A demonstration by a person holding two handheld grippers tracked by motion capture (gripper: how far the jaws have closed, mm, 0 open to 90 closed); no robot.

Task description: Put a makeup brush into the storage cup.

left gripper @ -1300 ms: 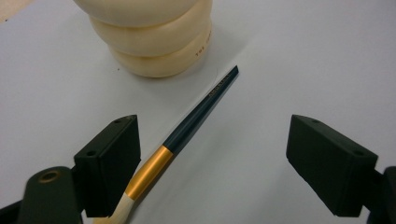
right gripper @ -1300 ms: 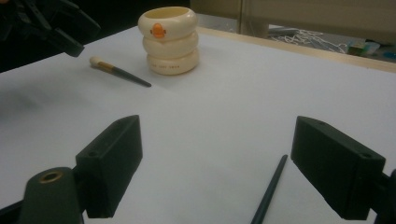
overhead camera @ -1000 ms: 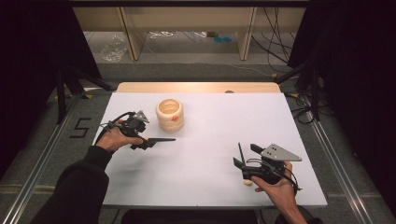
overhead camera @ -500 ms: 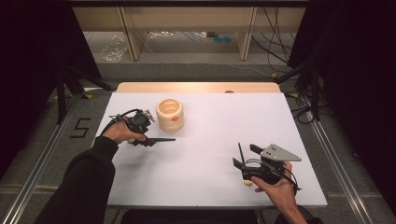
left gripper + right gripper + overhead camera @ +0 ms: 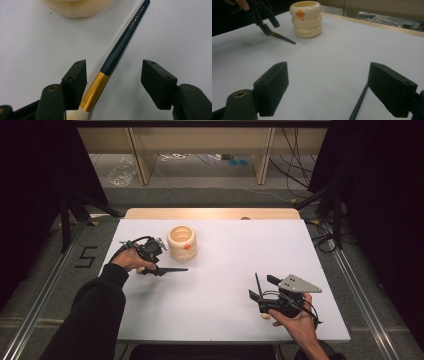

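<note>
I note the brush point(image 5: 117, 52) lying on the bench point(image 5: 225, 285) between my left claw's point(image 5: 113, 83) jaws, which have just been closing, released, one pad beside its gold ferrule.

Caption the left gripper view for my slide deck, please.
Left gripper jaws, just closing, straddle a dark-handled brush with gold ferrule lying on the white table, not yet pinched.
</note>
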